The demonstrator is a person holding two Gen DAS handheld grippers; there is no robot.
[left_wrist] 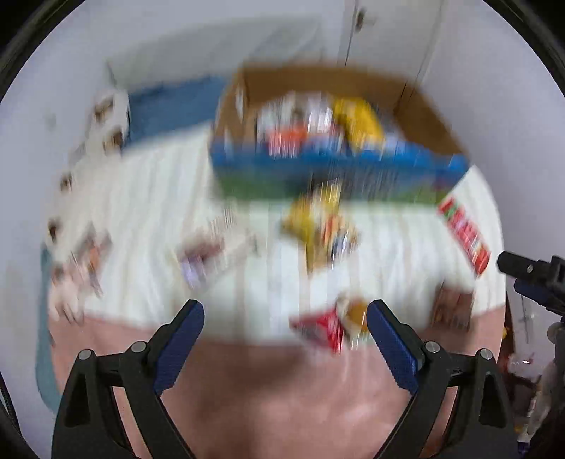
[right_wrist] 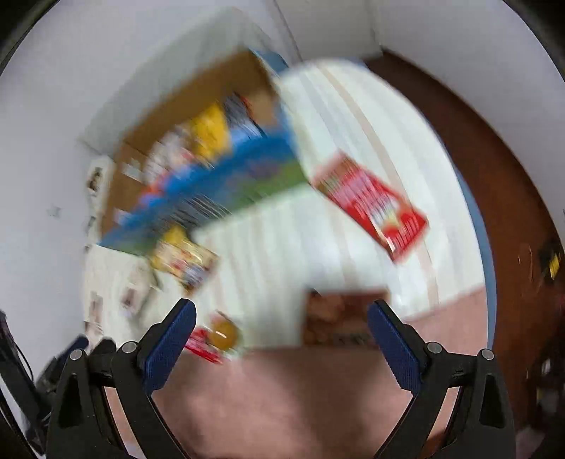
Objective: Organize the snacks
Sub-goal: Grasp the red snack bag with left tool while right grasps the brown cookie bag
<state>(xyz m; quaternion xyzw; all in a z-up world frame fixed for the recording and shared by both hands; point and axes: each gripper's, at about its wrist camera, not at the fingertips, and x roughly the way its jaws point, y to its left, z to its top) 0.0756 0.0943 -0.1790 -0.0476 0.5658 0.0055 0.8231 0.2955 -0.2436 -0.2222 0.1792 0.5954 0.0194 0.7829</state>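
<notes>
Both views are motion-blurred. A cardboard box (left_wrist: 416, 116) with a blue and green front holds several snack packs; it also shows in the right wrist view (right_wrist: 166, 106). Loose on the white cloth lie a yellow pack (left_wrist: 314, 226), a red pack (left_wrist: 323, 328), a brown pack (left_wrist: 453, 307) and a red box (left_wrist: 466, 236). The right wrist view shows the red box (right_wrist: 374, 208), the brown pack (right_wrist: 339, 319), the yellow pack (right_wrist: 183, 259) and the red pack (right_wrist: 208, 340). My left gripper (left_wrist: 285, 317) is open and empty. My right gripper (right_wrist: 280, 317) is open and empty, above the near edge.
The white cloth (left_wrist: 159, 197) covers a pink surface (left_wrist: 265, 388). Small white packs (left_wrist: 81, 257) lie along the left side. White walls and a cabinet door (left_wrist: 360, 24) stand behind the box. Brown floor (right_wrist: 494, 169) lies to the right.
</notes>
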